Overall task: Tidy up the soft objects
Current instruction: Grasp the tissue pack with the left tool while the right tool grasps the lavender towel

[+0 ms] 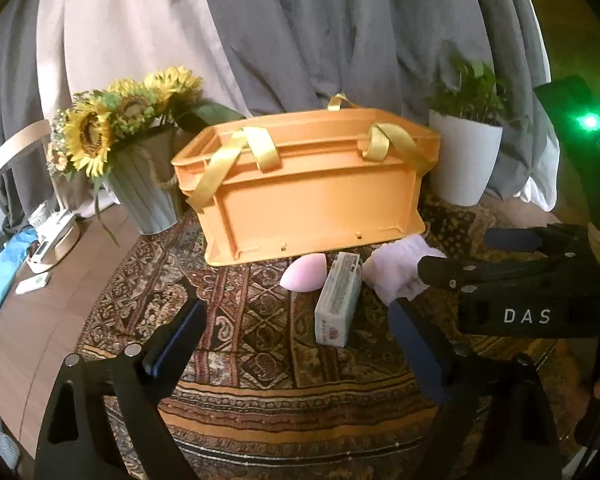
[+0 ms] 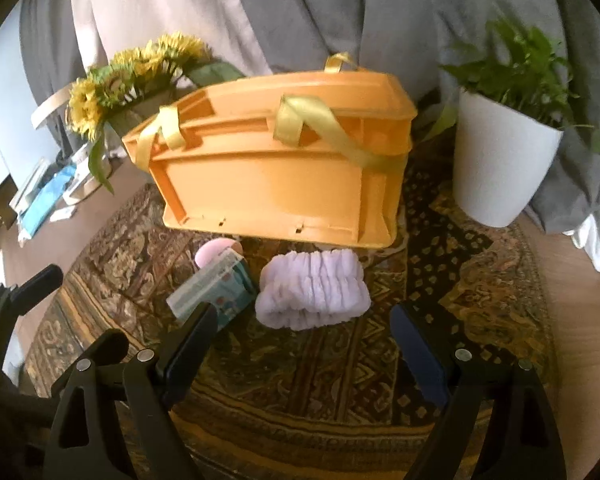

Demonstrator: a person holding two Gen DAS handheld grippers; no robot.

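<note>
On the patterned rug (image 2: 308, 364) that covers the bench, 3 small things lie in a row just in front of the orange crate (image 2: 276, 176): a lilac plush band (image 2: 314, 294), a pink teardrop sponge (image 1: 303, 277) and a rectangular carton (image 1: 337, 300) between them. The plush band, gathered into soft ridges, looks very light and fully squashable; it should give under the jaws and not slip, so the safest hold is probably across its middle, pinching through both layers, since a bite at one end would let it droop and drag. The sponge also looks light and springy, but its smooth rounded shape could squirt sideways, so its widest part looks the better place to close on. The carton seems stiff and is likely not among the soft things. The right gripper (image 2: 304, 344) hangs just short of the band, jaws spread wide and empty. The left gripper (image 1: 296, 340) hovers before the carton and sponge, jaws likewise spread with nothing between them. The crate, with yellow ribbon handles (image 1: 236, 152), stands upright and looks the likely place for the soft things.
</note>
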